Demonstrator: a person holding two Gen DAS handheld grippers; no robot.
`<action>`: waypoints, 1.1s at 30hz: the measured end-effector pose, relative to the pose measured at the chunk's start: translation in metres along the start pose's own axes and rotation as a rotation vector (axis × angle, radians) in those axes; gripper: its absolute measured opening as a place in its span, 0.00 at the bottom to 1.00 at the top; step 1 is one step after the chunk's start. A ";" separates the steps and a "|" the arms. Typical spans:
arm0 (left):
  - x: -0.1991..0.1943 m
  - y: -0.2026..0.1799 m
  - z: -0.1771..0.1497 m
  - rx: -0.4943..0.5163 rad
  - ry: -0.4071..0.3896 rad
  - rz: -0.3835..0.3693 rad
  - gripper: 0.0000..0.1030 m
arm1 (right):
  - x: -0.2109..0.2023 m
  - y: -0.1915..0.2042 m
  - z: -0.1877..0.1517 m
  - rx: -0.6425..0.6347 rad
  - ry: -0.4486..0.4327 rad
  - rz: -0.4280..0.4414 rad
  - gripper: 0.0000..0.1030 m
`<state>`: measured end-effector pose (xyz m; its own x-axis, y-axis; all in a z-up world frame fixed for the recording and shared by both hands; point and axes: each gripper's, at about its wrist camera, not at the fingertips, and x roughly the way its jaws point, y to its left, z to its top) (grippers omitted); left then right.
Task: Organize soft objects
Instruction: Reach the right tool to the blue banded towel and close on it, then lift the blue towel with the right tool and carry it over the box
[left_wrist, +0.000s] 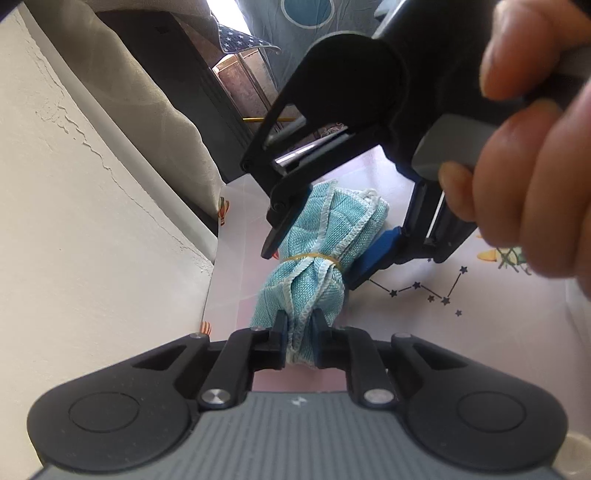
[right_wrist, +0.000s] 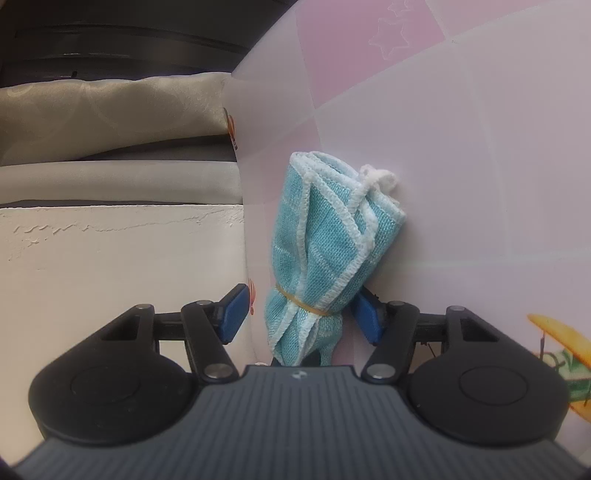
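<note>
A light blue cloth (left_wrist: 325, 236) with white stitched edges is bundled and bound by a yellow rubber band (left_wrist: 314, 256). My left gripper (left_wrist: 300, 332) is shut on the cloth's near end. In the left wrist view my right gripper (left_wrist: 314, 254) reaches in from the upper right, its jaws open on either side of the cloth near the band. In the right wrist view the cloth (right_wrist: 325, 240) stands between the blue pads (right_wrist: 232, 314) of my right gripper (right_wrist: 301, 317), which is open. The rubber band (right_wrist: 303, 301) shows there too.
The cloth lies on a pink and white play mat (left_wrist: 424, 306) printed with stars and a cartoon plane (right_wrist: 561, 343). A white textured wall (left_wrist: 92, 221) and a beige cushion (right_wrist: 110, 114) lie to the left. A person's hand (left_wrist: 535, 147) grips the right gripper.
</note>
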<state>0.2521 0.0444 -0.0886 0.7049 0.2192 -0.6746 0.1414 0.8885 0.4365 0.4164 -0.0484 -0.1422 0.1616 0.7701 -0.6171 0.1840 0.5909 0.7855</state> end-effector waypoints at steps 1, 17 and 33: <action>-0.004 0.001 0.001 -0.006 -0.007 -0.007 0.12 | -0.001 -0.001 -0.001 0.003 -0.001 -0.005 0.49; -0.103 0.016 0.015 -0.053 -0.147 -0.033 0.12 | -0.085 0.042 -0.048 -0.102 -0.074 0.061 0.23; -0.278 -0.097 0.033 0.071 -0.365 -0.315 0.14 | -0.327 -0.024 -0.157 -0.156 -0.290 0.107 0.22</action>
<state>0.0654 -0.1163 0.0767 0.8163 -0.2230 -0.5328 0.4253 0.8562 0.2933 0.2070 -0.2768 0.0476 0.4452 0.7426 -0.5003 0.0041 0.5570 0.8305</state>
